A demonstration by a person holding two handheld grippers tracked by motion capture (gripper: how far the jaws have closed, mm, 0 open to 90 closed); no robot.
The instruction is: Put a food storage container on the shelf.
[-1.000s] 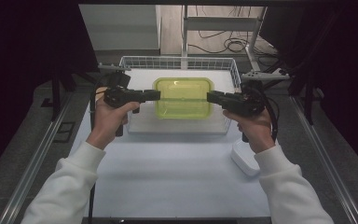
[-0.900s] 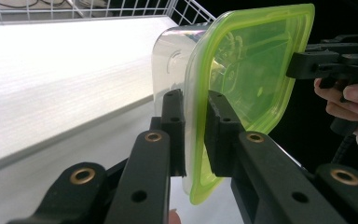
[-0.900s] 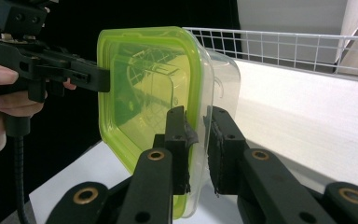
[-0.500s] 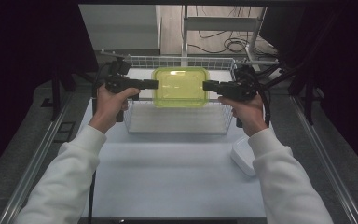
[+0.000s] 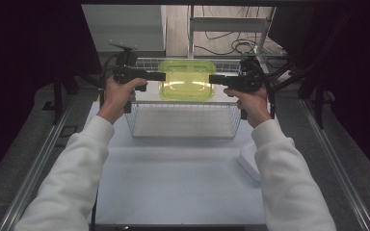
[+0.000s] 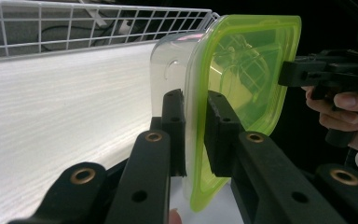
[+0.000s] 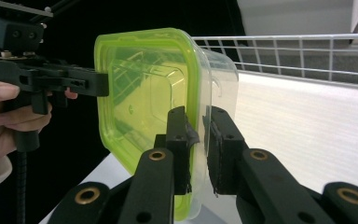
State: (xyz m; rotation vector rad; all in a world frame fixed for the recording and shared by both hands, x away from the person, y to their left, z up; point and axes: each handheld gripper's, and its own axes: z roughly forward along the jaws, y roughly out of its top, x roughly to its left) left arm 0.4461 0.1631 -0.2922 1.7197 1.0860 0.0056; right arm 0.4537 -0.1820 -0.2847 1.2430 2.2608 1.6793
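White desk (image 5: 173, 183), wire basket (image 5: 183, 126): green-lidded container (image 5: 186, 81) held level above basket's far side, left gripper (image 5: 157, 76) and right gripper (image 5: 217, 79) fingers pinching opposite rims, long axis running between them.

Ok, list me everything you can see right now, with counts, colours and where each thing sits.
Lidded container: one, clear body with yellow-green lid, held up above the far end of the basket, clamped at both ends.
Wire basket: one, white, on the table's far half.
White lid-like piece: one, on the table at the right, partly under the right sleeve.
Table: one, white top.
Left gripper: one, black, shut on the container's left edge.
Right gripper: one, black, shut on its right edge.
Sleeves: two, white.
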